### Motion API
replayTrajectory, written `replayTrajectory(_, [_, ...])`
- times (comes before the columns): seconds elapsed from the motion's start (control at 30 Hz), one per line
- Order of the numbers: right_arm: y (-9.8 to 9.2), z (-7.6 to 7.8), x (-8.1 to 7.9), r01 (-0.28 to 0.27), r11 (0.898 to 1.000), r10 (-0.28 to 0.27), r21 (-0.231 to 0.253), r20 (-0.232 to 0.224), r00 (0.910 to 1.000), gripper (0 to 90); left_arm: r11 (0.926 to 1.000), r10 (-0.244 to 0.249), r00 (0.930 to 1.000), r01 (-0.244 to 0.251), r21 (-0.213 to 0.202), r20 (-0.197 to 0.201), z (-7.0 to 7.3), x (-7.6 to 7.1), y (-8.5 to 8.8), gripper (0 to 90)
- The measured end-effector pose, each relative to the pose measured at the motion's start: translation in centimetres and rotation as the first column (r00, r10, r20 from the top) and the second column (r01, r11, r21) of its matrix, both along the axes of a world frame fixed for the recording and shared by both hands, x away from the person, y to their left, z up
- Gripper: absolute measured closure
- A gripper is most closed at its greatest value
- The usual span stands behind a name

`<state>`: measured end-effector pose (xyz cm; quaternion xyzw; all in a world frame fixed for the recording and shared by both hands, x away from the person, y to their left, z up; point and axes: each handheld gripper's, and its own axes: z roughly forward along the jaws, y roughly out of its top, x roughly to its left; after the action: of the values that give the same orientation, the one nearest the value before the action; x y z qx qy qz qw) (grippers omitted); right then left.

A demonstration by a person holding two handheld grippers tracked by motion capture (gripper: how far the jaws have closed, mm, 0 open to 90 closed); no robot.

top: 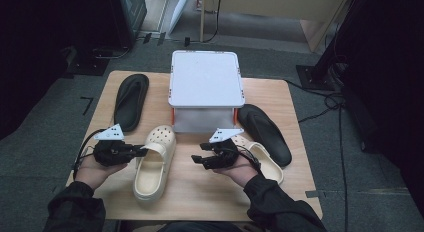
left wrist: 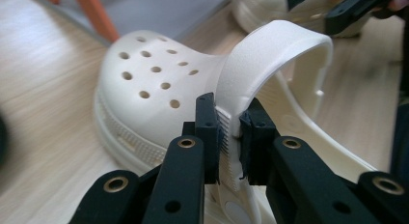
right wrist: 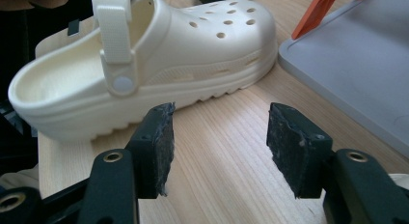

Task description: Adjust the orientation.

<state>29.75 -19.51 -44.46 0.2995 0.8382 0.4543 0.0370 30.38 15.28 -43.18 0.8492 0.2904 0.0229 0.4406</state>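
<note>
A cream clog (top: 155, 162) lies on the wooden table (top: 200, 194), toe pointing away from me. My left gripper (top: 144, 151) comes at it from the left and is shut on its raised heel strap (left wrist: 270, 50). In the left gripper view the gripper (left wrist: 230, 132) pinches the strap's lower end just behind the holed toe cap (left wrist: 149, 84). My right gripper (top: 197, 159) hovers open to the right of that clog, jaws pointing at it. Between its pads (right wrist: 219, 147) is only bare wood, with the clog (right wrist: 193, 45) a short way beyond. A second cream clog (top: 267, 162) lies behind my right hand.
A white lidded box (top: 206, 84) with orange clips stands at the table's far middle. One black slipper (top: 131, 101) lies at the far left, another (top: 265, 132) at the right beside the second clog. Table edges are close on all sides.
</note>
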Motion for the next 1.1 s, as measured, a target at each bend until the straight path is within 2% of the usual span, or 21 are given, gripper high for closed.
replayTrajectory(0.07, [0.1, -0.1, 0.0, -0.003, 1.000, 0.003, 0.005, -0.003, 1.0000, 43.7, 0.9999, -0.016, 0.9998, 0.016, 0.003, -0.009, -0.1, 0.0, -0.5, 80.2])
replayTrajectory(0.13, [0.3, -0.1, -0.1, -0.007, 1.000, 0.007, 0.008, -0.009, 0.9999, 43.7, 0.9999, -0.011, 0.9996, 0.012, 0.001, -0.028, -0.4, 0.1, -0.8, 78.8])
replayTrajectory(0.3, [1.4, -0.3, -0.4, -0.030, 0.999, 0.031, 0.016, -0.021, 0.9993, 43.6, 0.9994, 0.011, 0.9970, -0.009, 0.035, -0.077, -1.0, 0.3, -0.6, 74.3])
replayTrajectory(0.37, [2.1, -0.4, -0.5, -0.043, 0.999, 0.044, 0.015, -0.023, 0.9988, 43.4, 0.9998, 0.020, 0.9953, -0.019, 0.011, -0.095, -1.1, 0.5, -0.4, 71.1])
replayTrajectory(0.43, [3.1, -0.5, -0.7, -0.063, 0.998, 0.064, 0.020, -0.017, 0.9978, 42.9, 0.9994, 0.032, 0.9948, -0.034, -0.011, -0.097, -0.9, 0.6, -0.2, 62.1])
replayTrajectory(0.47, [3.1, -0.5, -0.7, -0.063, 0.998, 0.064, 0.020, -0.017, 0.9978, 42.9, 0.9991, 0.038, 0.9949, -0.039, -0.014, -0.094, -0.9, 0.6, -0.2, 62.1])
replayTrajectory(0.53, [4.0, -0.6, -0.7, -0.068, 0.997, 0.068, 0.029, -0.023, 0.9974, 42.8, 0.9988, 0.048, 0.9946, -0.049, -0.004, -0.092, -0.8, 0.6, 0.0, 53.2])
replayTrajectory(0.6, [4.7, -0.8, -0.6, -0.072, 0.997, 0.073, 0.032, -0.025, 0.9970, 42.5, 0.9986, 0.051, 0.9946, -0.052, -0.009, -0.090, -0.5, 0.6, 0.3, 50.6])
replayTrajectory(0.77, [5.8, -0.9, -0.5, -0.062, 0.997, 0.063, 0.049, -0.022, 0.9978, 41.8, 0.9959, 0.081, 0.9946, -0.084, -0.035, -0.065, 0.2, 0.9, 1.6, 49.6])
replayTrajectory(0.9, [6.9, -1.0, -0.1, -0.031, 0.997, 0.033, 0.073, -0.027, 0.9991, 41.0, 0.9911, 0.125, 0.9892, -0.128, -0.035, -0.077, -0.5, 1.8, 2.3, 50.3])
replayTrajectory(0.97, [7.7, -1.3, 0.3, -0.024, 0.998, 0.025, 0.058, -0.020, 0.9995, 40.9, 0.9900, 0.135, 0.9867, -0.138, -0.028, -0.090, -1.1, 2.5, 2.4, 50.5])
replayTrajectory(1.03, [8.0, -1.4, 0.4, -0.019, 0.998, 0.020, 0.052, -0.022, 0.9996, 40.8, 0.9884, 0.151, 0.9829, -0.152, -0.002, -0.106, -1.6, 3.2, 2.3, 50.5])
replayTrajectory(1.07, [8.5, -1.8, 0.6, -0.017, 0.999, 0.017, 0.033, -0.019, 0.9997, 40.6, 0.9883, 0.152, 0.9820, -0.152, 0.010, -0.111, -1.9, 3.5, 2.2, 51.0])
replayTrajectory(1.1, [8.5, -1.8, 0.6, -0.017, 0.999, 0.017, 0.033, -0.019, 0.9997, 40.6, 0.9886, 0.151, 0.9819, -0.150, 0.017, -0.114, -2.1, 3.7, 2.2, 51.1])
